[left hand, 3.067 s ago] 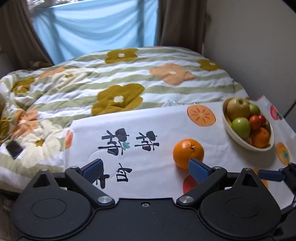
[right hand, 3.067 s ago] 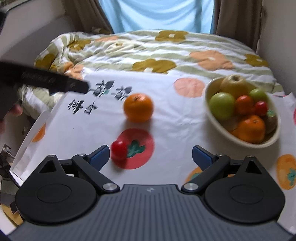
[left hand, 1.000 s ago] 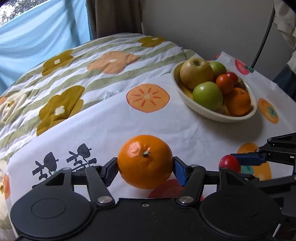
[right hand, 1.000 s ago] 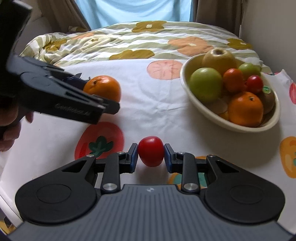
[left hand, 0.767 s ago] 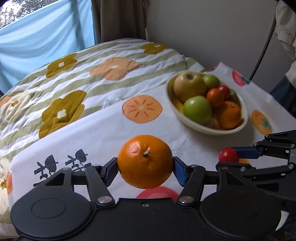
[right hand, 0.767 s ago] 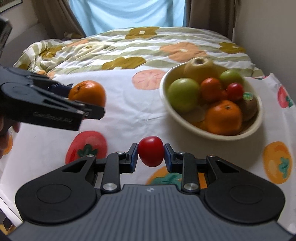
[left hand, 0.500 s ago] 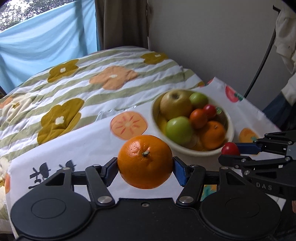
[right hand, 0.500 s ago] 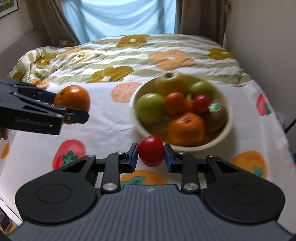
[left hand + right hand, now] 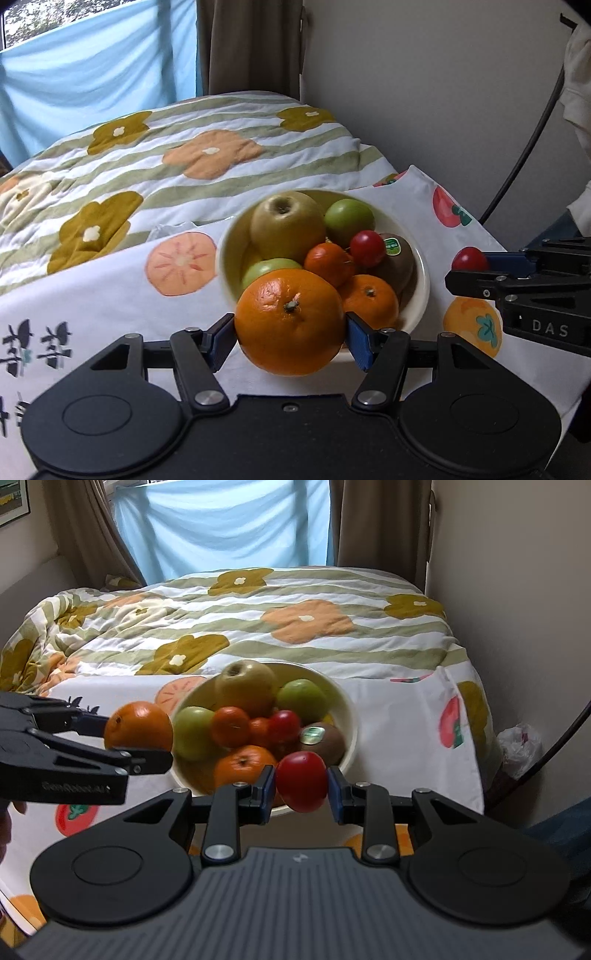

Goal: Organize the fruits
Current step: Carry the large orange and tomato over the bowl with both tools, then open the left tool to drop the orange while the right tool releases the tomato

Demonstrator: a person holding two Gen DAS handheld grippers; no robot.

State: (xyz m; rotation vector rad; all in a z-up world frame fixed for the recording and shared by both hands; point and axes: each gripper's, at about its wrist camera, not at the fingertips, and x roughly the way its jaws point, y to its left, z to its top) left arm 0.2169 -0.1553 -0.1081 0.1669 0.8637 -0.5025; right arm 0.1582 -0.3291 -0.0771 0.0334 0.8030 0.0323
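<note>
A big orange point(image 9: 290, 320) sits clamped in my left gripper point(image 9: 291, 338), held in the air at the near rim of the cream fruit bowl point(image 9: 421, 295). My right gripper point(image 9: 301, 792) is shut on a small red tomato point(image 9: 301, 781), also lifted, just in front of the bowl point(image 9: 349, 716). In the right wrist view the left gripper point(image 9: 138, 746) with the orange point(image 9: 138, 725) hangs at the bowl's left side. The left wrist view shows the right gripper point(image 9: 469, 267) with the tomato point(image 9: 469, 259) to the bowl's right. Apples, oranges, tomatoes and a kiwi fill the bowl.
The bowl rests on a white cloth printed with fruit point(image 9: 129, 295) laid over a bed with a flowered quilt point(image 9: 295, 627). A wall point(image 9: 443, 92) rises close behind and to the right. A dark cable point(image 9: 524, 155) runs down that wall. Blue curtain at the window point(image 9: 221, 528).
Both grippers have risen and moved toward the bowl with their fruit; the bowl now lies right behind the orange and the tomato. Neither grip has changed.
</note>
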